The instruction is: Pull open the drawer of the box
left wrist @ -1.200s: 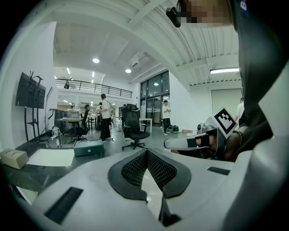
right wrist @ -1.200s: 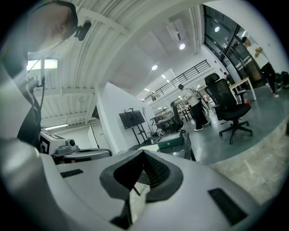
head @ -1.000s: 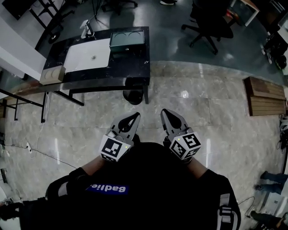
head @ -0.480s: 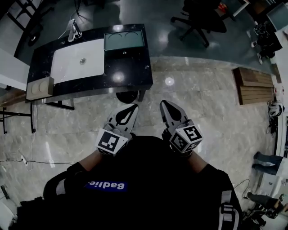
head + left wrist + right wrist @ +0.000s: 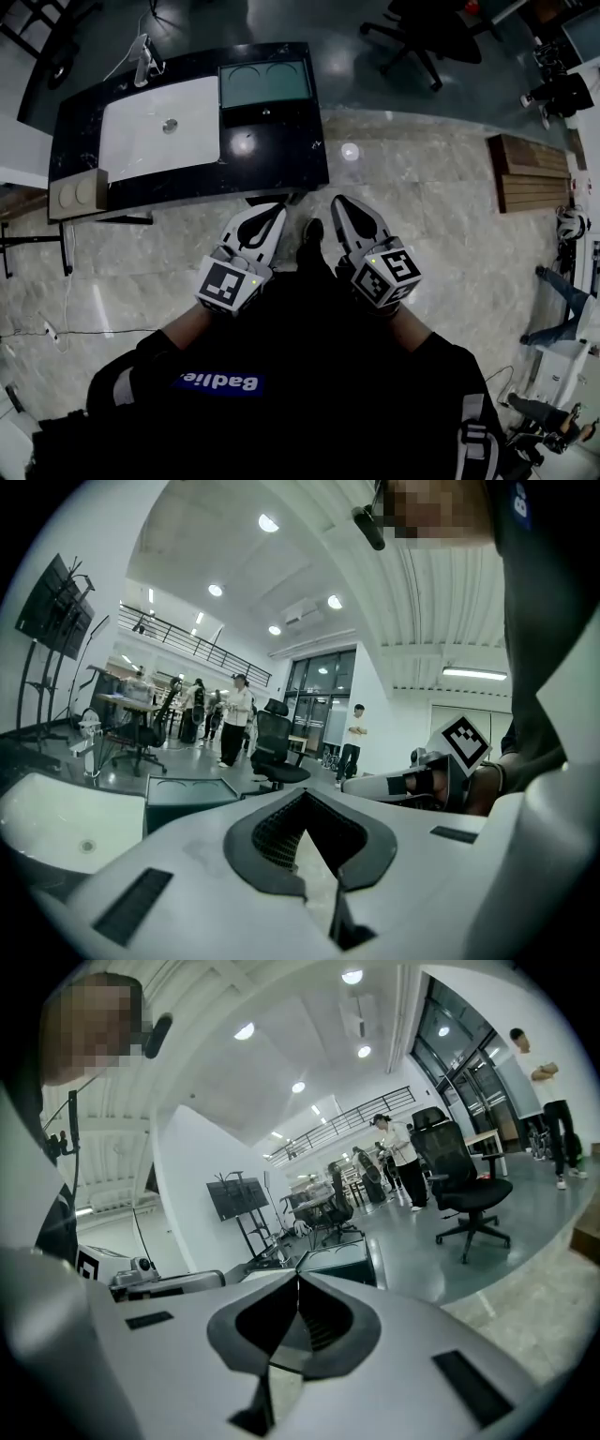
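Beyond box point(image 5: 187, 799), left tool's point(image 5: 304, 795) view: seemingly bystanders point(image 5: 232, 719).

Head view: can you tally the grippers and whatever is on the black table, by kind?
Grippers: 2 (left gripper, right gripper)
Dark green box: 1
White sink: 1
Faucet: 1
Tan block: 1
Total: 6
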